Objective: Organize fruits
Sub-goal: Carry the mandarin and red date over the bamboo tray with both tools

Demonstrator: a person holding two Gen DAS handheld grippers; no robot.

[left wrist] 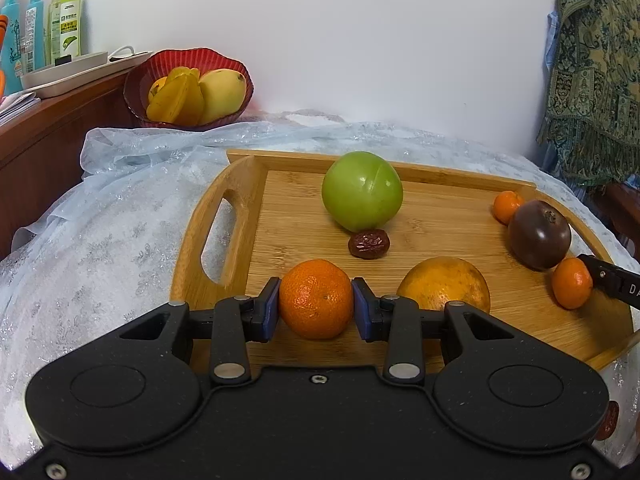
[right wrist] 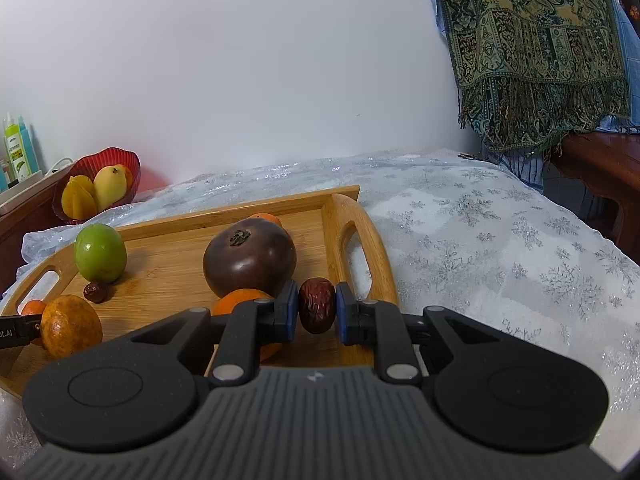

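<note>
A bamboo tray (left wrist: 280,200) lies on a snowflake cloth. My left gripper (left wrist: 316,309) is shut on a mandarin (left wrist: 316,298) over the tray's near left part. My right gripper (right wrist: 317,312) is shut on a red date (right wrist: 317,310) over the tray's right end. On the tray lie a green fruit (left wrist: 362,195), a second red date (left wrist: 369,244), a large orange (left wrist: 446,284), a dark purple tomato (left wrist: 539,234) and two small mandarins (left wrist: 571,283) (left wrist: 506,206). The right gripper's finger (left wrist: 612,280) shows at the right edge of the left wrist view.
A red bowl (left wrist: 136,92) with a mango and starfruit stands on a wooden cabinet at the back left, beside bottles (left wrist: 70,20) on a white tray. A patterned shawl (right wrist: 532,52) hangs at the right over a wooden stand. A white wall is behind.
</note>
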